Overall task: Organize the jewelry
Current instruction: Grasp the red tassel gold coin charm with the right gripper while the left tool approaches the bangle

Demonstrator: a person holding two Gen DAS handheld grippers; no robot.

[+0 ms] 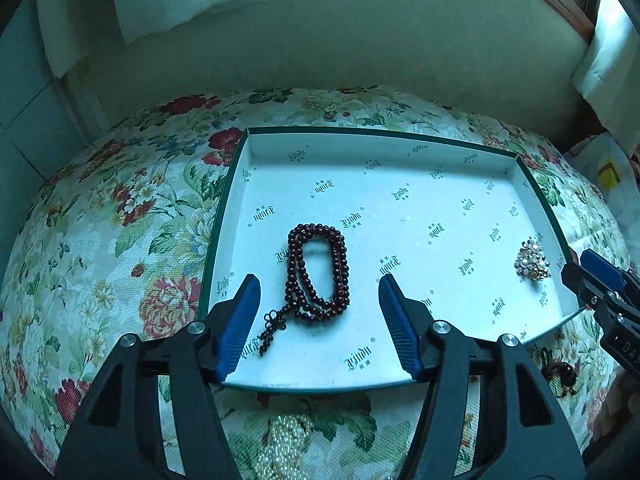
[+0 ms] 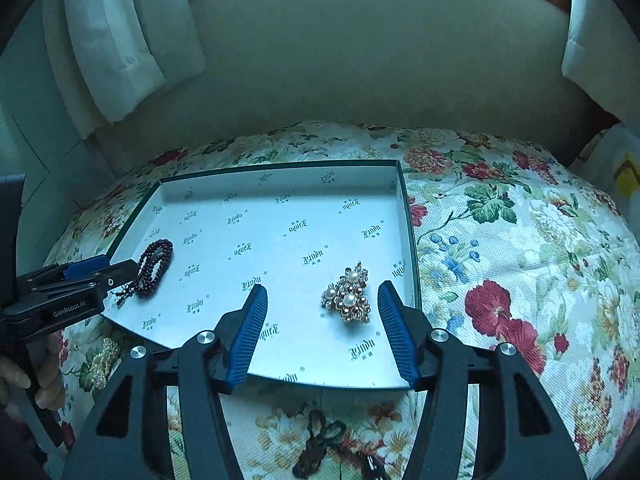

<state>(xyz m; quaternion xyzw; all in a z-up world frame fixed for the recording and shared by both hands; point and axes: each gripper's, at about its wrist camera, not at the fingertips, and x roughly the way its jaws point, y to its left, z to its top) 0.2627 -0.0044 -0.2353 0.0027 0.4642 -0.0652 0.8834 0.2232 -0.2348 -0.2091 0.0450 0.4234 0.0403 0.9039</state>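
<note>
A shallow white box (image 1: 400, 148) with a green rim lies on the floral cloth; it also shows in the right wrist view (image 2: 280, 176). A dark red bead strand (image 1: 318, 276) lies coiled in its left part, between my open left gripper's (image 1: 320, 284) fingers. It shows in the right wrist view (image 2: 154, 266) too. A gold and pearl brooch (image 2: 348, 294) lies in the box's right part, between my open right gripper's (image 2: 322, 294) fingers. The brooch (image 1: 532, 258) also shows in the left wrist view. Both grippers are empty.
A white pearl strand (image 1: 282, 446) lies on the cloth in front of the box, also in the right wrist view (image 2: 102, 360). A dark cord ornament (image 2: 318, 444) lies on the cloth below the box's front edge. A padded backrest (image 2: 360, 60) rises behind.
</note>
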